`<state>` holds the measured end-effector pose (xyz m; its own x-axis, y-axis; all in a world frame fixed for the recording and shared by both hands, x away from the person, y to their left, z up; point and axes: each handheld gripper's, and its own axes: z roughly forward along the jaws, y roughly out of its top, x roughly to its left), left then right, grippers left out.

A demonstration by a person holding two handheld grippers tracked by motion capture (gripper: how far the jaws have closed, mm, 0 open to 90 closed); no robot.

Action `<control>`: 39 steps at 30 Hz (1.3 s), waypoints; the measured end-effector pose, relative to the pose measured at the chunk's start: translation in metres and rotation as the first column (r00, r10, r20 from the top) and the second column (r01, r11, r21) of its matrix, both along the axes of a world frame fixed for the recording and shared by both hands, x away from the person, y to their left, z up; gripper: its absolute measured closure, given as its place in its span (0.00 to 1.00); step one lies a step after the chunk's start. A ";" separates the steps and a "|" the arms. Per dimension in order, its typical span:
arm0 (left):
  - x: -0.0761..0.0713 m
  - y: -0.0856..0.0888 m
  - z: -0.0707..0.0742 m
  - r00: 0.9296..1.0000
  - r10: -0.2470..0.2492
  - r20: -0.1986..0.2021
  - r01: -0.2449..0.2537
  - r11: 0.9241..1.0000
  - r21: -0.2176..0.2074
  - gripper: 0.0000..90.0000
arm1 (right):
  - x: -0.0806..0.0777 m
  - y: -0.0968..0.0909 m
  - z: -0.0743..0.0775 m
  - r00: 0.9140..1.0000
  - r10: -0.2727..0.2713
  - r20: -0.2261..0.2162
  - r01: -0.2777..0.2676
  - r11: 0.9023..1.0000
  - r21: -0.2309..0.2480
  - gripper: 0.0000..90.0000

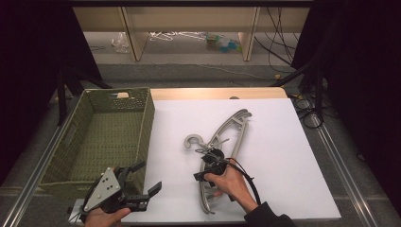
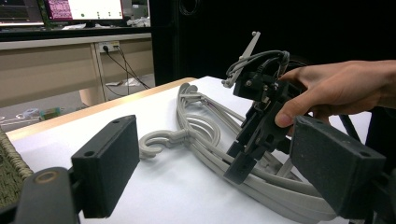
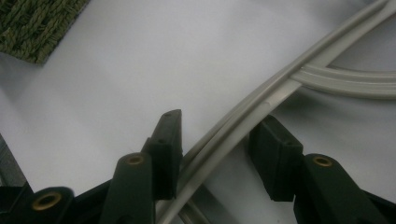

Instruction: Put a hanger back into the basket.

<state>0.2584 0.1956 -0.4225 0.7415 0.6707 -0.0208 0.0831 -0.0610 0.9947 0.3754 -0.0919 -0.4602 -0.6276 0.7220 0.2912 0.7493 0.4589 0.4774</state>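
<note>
- Right gripper (image 1: 204, 176): jaws straddle the grey hanger (image 3: 243, 123) arm near the counter's front edge, not yet clamped; stacked hangers could slip.
- Left gripper (image 1: 144, 182): released, empty.

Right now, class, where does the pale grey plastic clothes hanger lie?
In the high view the pale grey plastic clothes hanger lies on the white table top, right of the green woven basket, its lower arm between the right gripper jaws.
</note>
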 end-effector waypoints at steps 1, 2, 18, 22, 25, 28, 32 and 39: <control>0.000 0.000 0.000 1.000 0.000 -0.002 0.000 1.000 -0.001 0.18 | 0.000 -0.001 0.000 1.000 0.004 0.001 -0.004 1.000 0.004 0.62; 0.001 0.000 0.000 1.000 -0.008 0.012 0.008 1.000 0.011 0.18 | 0.000 -0.001 0.001 1.000 0.004 -0.005 -0.004 1.000 0.007 0.62; 0.001 0.000 0.000 1.000 -0.011 0.011 0.011 1.000 0.021 0.18 | 0.002 -0.004 0.001 1.000 -0.002 -0.010 0.002 0.999 0.037 0.65; 0.001 0.000 0.000 1.000 -0.014 0.007 0.014 1.000 0.019 0.18 | 0.001 -0.006 0.005 1.000 0.002 -0.019 -0.001 0.999 0.041 0.67; 0.001 0.000 0.000 1.000 -0.013 0.010 0.012 1.000 0.021 0.18 | 0.001 -0.011 0.008 1.000 -0.008 -0.018 0.009 0.998 0.068 0.69; 0.001 0.000 0.000 1.000 -0.012 0.011 0.011 1.000 0.014 0.18 | 0.001 -0.019 0.012 1.000 -0.001 -0.005 0.002 0.994 0.105 0.71; 0.000 0.000 0.000 1.000 -0.013 0.012 0.013 1.000 0.012 0.18 | 0.000 -0.033 0.018 0.999 -0.037 0.010 0.035 0.986 0.166 0.78; 0.000 -0.001 0.000 1.000 -0.012 0.007 0.012 1.000 0.007 0.18 | -0.003 -0.057 0.028 0.998 -0.066 0.019 0.061 0.977 0.206 0.84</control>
<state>0.2581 0.1950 -0.4222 0.7499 0.6615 -0.0116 0.0757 -0.0684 0.9948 0.3728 -0.1489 -0.4324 -0.5917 0.6872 0.4215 0.7599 0.3008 0.5763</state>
